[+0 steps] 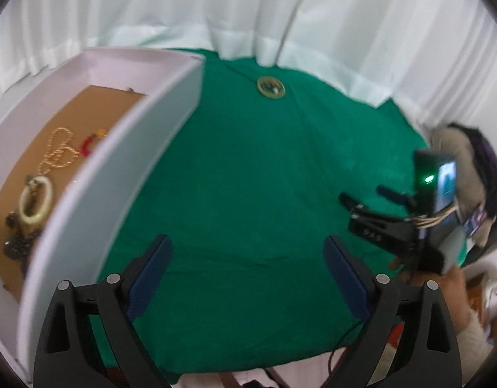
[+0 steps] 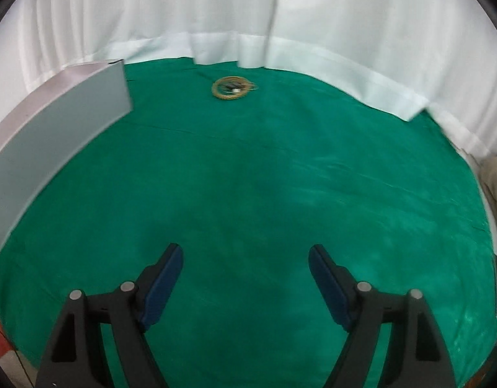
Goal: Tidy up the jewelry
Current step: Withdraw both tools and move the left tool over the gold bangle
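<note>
A white box with a brown floor stands on the left of the green cloth. Inside lie a gold bead chain, a red piece, a cream bangle and some dark pieces. A coil of thin gold bangles rests alone near the cloth's far edge. My left gripper is open over bare cloth beside the box wall, nothing between its fingers. My right gripper is also open and empty; in the left wrist view the right gripper sits at the right.
White curtains hang close behind the table. The box wall rises at the left of the right wrist view. A person's hand holds the right gripper, with a beige and purple bundle behind it. Cables trail at the front edge.
</note>
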`<state>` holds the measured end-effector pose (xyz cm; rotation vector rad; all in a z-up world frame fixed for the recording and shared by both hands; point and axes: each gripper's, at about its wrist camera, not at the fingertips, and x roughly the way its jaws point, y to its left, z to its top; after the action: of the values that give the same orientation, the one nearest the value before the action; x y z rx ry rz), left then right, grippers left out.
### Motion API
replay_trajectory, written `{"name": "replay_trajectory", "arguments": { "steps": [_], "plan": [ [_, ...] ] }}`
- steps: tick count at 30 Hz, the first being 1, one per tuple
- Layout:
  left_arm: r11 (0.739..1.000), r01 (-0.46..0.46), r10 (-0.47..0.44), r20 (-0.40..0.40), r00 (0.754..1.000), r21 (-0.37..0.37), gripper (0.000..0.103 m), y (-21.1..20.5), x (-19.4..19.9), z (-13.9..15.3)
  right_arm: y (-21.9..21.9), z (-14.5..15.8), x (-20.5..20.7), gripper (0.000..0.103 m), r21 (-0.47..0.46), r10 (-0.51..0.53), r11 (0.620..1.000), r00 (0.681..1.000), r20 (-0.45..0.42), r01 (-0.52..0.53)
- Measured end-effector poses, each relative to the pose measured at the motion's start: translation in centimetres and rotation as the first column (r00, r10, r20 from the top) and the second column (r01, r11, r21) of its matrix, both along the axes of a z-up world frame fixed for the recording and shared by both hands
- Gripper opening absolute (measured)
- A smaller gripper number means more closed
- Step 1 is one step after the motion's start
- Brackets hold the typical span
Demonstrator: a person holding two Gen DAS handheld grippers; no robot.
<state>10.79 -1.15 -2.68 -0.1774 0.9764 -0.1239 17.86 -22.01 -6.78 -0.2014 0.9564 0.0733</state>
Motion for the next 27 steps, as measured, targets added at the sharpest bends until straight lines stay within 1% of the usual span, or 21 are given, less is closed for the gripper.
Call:
{"name": "replay_trajectory", "arguments": {
  "steps": [2,5,7,12,16,19,21,23,25,27],
  "plan": [
    [1.000,0.016,-0.016,-0.007,1.000,0.026,0.095,-1.2,0.3,-0.6,-0.6,0.1,-0.5,0.081,-0.022,-0.011,1.000,1.000,0.009,0.011],
    [0.999,0.029,-0.029,-0.015,0.999,0.043,0.095,-2.3,0.7,-1.1,-1.2,0.4,-0.9,0.081,-0.048,-0.018,0.999,1.000,0.020,0.018],
    [0.998,0.033,-0.032,-0.022,0.999,0.049,0.095,-2.8,1.3,-1.4,-1.6,0.5,-0.9,0.081,-0.049,-0.028,0.998,0.999,0.023,0.029],
    [0.994,0.036,-0.034,-0.023,0.999,0.101,0.095,-3.7,2.3,-2.6,-2.3,0.1,-0.5,0.081,-0.051,-0.057,0.997,0.998,0.024,0.058],
    [0.993,0.034,-0.032,-0.021,0.999,0.109,0.095,-3.9,4.4,-3.5,-2.9,-0.4,-0.2,0.081,-0.024,-0.071,0.997,0.997,0.007,0.071],
    [0.995,0.012,-0.011,-0.011,1.000,0.097,0.095,-3.9,7.6,-3.8,-3.8,-1.3,-0.1,0.081,0.009,-0.087,0.996,0.996,-0.007,0.087],
    [0.998,-0.004,0.003,0.007,1.000,0.059,0.095,-3.7,10.8,-3.7,-4.4,-1.6,-0.1,0.081,0.042,-0.095,0.994,0.995,-0.014,0.096],
    [0.999,-0.004,0.003,0.015,1.000,0.039,0.095,-3.7,14.1,-3.8,-5.0,-1.9,-0.1,0.081,0.057,-0.110,0.992,0.994,-0.018,0.110],
    [1.000,0.014,-0.015,0.013,1.000,0.014,0.095,-3.9,18.1,-4.2,-5.5,-2.0,-0.2,0.081,0.069,-0.120,0.990,0.993,-0.021,0.121],
    [0.998,0.065,-0.065,0.002,0.998,-0.018,0.095,-4.3,22.5,-4.8,-5.9,-2.0,-0.4,0.081,0.083,-0.129,0.988,0.991,-0.020,0.130]
  ]
}}
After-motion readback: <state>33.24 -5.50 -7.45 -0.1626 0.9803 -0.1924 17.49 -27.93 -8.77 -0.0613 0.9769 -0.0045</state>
